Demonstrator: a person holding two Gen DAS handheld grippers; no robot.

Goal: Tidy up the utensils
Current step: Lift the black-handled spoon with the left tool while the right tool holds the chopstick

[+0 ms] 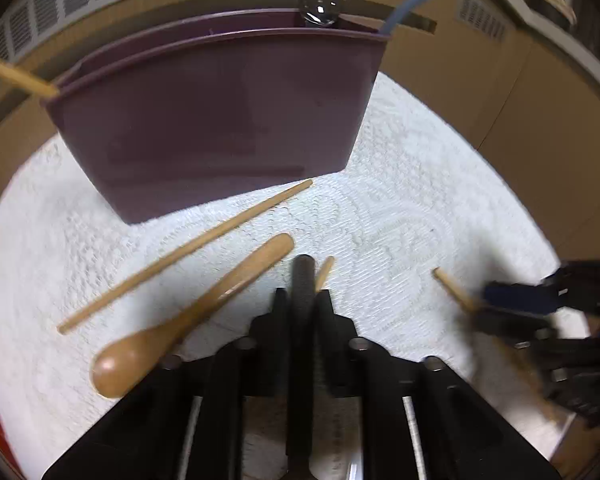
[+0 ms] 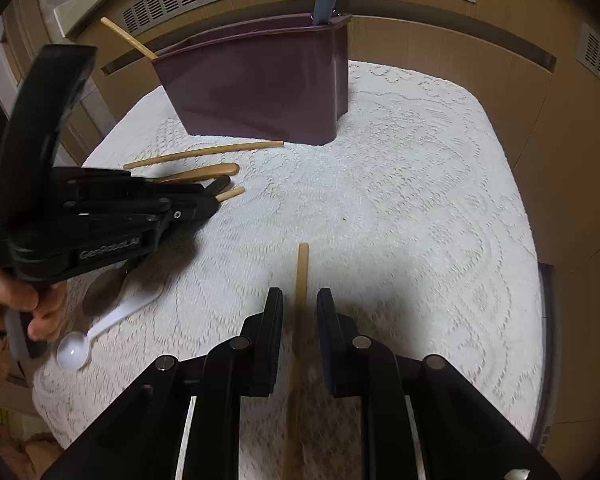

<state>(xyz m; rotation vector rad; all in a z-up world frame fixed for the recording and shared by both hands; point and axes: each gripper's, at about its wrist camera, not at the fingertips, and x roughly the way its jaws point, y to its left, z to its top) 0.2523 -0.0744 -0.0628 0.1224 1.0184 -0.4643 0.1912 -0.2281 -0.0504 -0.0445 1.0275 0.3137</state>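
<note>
Jaws of the left gripper (image 1: 302, 294) are clenched on a dark, round utensil handle (image 1: 303, 276) that juts forward just past their tips; jaws of the right gripper (image 2: 300, 304) stand released, straddling a wooden chopstick (image 2: 301, 276) that lies on the lace-covered surface (image 2: 420, 220) between them, touching neither pad as far as I can tell. Ahead of both sits the purple utensil caddy (image 1: 220, 120), already holding a blue-handled piece (image 1: 404, 10), a metal spoon (image 1: 322, 0) and another wooden stick (image 1: 16, 74). Left of the left jaws lie a wooden spoon (image 1: 180, 320) and a second chopstick (image 1: 188, 252); a white plastic spoon (image 2: 96, 332) lies below that gripper. I judge the chopstick light, stiff and smooth, prone to roll or pivot, so a pinch near mid-length, square across it, seems safest.
</note>
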